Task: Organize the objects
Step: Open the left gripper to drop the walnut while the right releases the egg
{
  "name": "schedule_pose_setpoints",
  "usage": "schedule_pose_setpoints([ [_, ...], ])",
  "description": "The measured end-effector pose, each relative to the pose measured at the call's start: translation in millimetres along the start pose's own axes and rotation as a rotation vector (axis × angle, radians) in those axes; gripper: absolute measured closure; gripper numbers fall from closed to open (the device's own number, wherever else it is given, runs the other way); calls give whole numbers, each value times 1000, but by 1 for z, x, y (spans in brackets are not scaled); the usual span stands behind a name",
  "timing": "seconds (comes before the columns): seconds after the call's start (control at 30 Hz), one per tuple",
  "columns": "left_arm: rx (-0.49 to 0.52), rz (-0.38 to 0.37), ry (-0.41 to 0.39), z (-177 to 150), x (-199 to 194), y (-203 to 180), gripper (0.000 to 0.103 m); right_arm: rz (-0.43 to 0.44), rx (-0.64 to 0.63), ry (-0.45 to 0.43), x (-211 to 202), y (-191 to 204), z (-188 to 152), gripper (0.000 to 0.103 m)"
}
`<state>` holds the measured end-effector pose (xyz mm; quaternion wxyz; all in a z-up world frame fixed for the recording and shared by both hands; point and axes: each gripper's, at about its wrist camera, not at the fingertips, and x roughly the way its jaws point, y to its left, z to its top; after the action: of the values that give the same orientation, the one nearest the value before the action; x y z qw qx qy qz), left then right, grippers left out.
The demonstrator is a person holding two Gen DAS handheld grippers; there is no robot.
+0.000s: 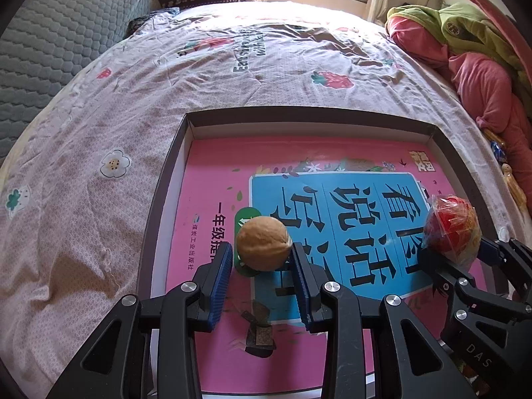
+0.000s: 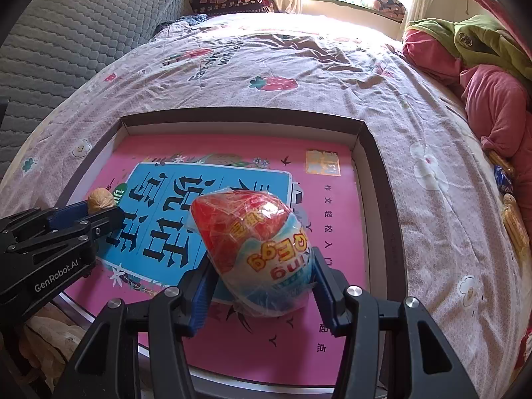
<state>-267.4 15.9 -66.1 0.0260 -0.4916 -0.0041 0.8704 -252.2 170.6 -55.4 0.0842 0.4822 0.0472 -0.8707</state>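
A shallow dark box [image 1: 173, 153] lies on the bed with a pink book [image 1: 206, 179] flat inside it. My left gripper [image 1: 262, 256] is over the book and shut on a tan walnut [image 1: 262, 247], held between its blue pads. It also shows at the left of the right wrist view [image 2: 99, 211], with the walnut [image 2: 99, 199] at its tips. My right gripper [image 2: 261, 266] is shut on a red, white and blue wrapped toy egg [image 2: 252, 249], held over the book [image 2: 332, 206]. The egg shows at the right of the left wrist view [image 1: 452, 229].
The bed is covered by a pink flowered sheet [image 1: 99, 133]. A red and green heap of bedding [image 1: 465, 50] lies along the right side. A grey quilted headboard [image 1: 50, 33] is at the left. Yellow snack packets [image 2: 512, 219] lie at the right edge.
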Motion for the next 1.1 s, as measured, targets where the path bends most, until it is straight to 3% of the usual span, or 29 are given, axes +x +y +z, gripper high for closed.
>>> schedule_pose_setpoints([
  [0.33, -40, -6, 13, 2, 0, 10, 66, -4, 10, 15, 1, -1, -1, 50],
  [0.53, -68, -29, 23, 3, -1, 17, 57, -7, 0, 8, -1, 1, -1, 49],
  [1.1, -66, -31, 10, 2, -10, 18, 55, -3, 32, -63, -18, -6, 5, 36],
])
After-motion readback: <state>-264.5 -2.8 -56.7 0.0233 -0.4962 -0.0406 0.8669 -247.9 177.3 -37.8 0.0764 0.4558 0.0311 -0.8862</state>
